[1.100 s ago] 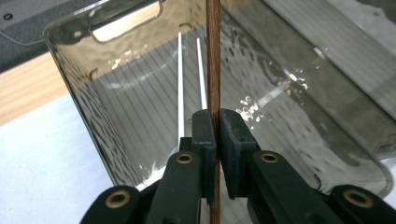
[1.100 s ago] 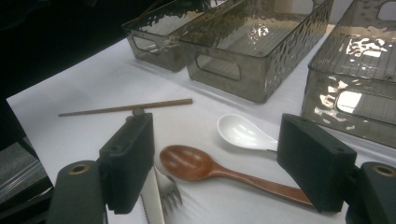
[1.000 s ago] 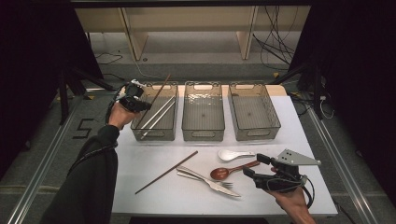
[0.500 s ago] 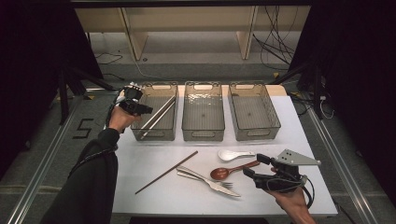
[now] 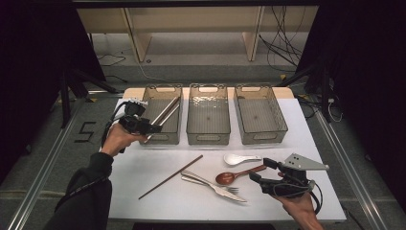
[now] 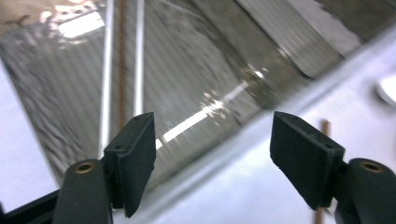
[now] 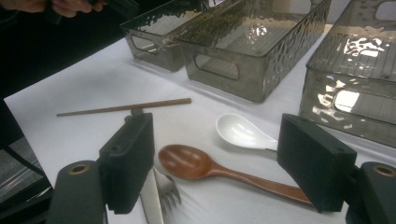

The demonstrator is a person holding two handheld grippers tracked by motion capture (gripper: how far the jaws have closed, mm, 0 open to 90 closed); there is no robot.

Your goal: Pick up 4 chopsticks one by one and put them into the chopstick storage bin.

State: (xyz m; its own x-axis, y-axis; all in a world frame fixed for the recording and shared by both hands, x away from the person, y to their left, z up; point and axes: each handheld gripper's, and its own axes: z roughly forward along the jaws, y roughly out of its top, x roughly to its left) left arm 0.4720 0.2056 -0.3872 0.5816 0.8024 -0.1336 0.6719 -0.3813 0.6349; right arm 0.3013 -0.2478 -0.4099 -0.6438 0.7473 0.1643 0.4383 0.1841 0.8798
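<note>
My left gripper (image 5: 154, 128) hovers at the near left corner of the left clear bin (image 5: 165, 138). Its jaws have just been opening and stand wide with nothing between them (image 6: 212, 140). Silver and brown chopsticks (image 5: 163, 114) lie slanted inside that bin (image 6: 122, 56). My right gripper (image 5: 260, 171) rests open near the table's front right, its jaws (image 7: 217, 154) either side of a wooden spoon (image 7: 187, 161) without touching it. A white spoon (image 5: 239, 158), a fork and knife (image 5: 213, 186) and one brown chopstick (image 5: 171, 177) lie on the white table.
A middle bin (image 5: 208, 139) and a right bin (image 5: 261, 136) stand beside the left one along the table's far side. The white table top (image 5: 143, 201) ends close to the front and left of both hands. Dark floor and cables surround it.
The left gripper let go of a chopstick, which now lies in the left bin. Its jaws opened and the hand drew back to the bin's near left corner. The right gripper stayed put.
</note>
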